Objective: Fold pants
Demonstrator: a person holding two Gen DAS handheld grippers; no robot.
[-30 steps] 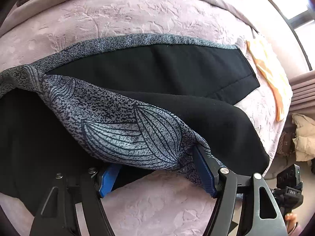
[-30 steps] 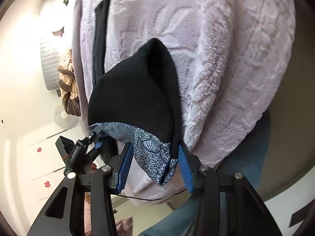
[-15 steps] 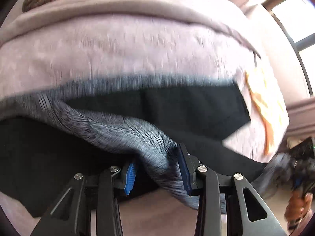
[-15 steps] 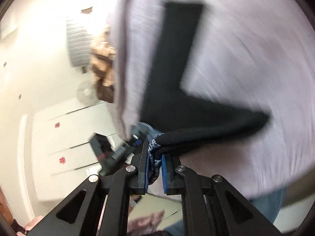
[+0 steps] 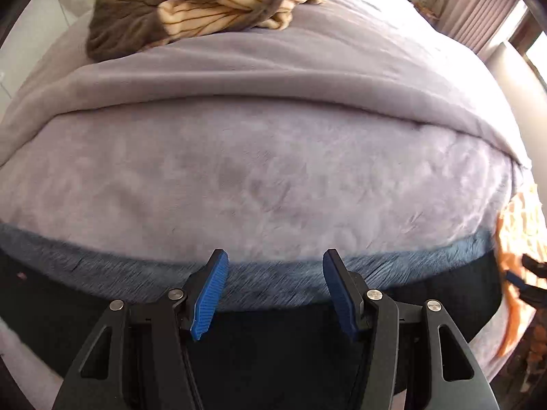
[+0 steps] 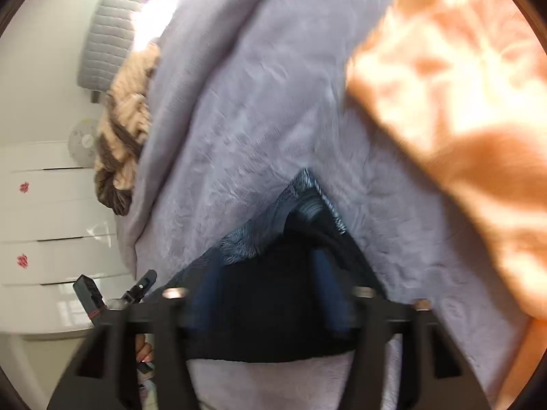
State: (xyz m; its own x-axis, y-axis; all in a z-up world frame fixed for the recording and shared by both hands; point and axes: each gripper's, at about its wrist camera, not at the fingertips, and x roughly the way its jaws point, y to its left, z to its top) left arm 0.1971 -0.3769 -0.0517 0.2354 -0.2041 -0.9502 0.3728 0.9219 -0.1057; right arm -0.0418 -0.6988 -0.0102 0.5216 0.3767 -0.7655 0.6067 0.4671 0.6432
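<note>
The black pants (image 5: 273, 341) with a grey patterned edge (image 5: 102, 266) lie folded flat on the lilac blanket (image 5: 256, 171). My left gripper (image 5: 273, 290) is open and empty, its blue pads over the pants' far edge. In the right wrist view the pants (image 6: 273, 300) show a corner with the patterned lining (image 6: 307, 198). My right gripper (image 6: 266, 294) is blurred but its jaws stand wide apart over the black cloth, holding nothing.
A brown and cream striped garment (image 5: 205, 7) lies bunched at the far side of the bed; it also shows in the right wrist view (image 6: 126, 136). An orange patterned cloth (image 6: 461, 119) lies at the right, close to the pants (image 5: 512, 239). White drawers (image 6: 44, 222) stand beyond the bed.
Both grippers carried the near pant layer over onto the far one, then opened and let go. The pants now lie folded; both views swung toward the far side of the bed.
</note>
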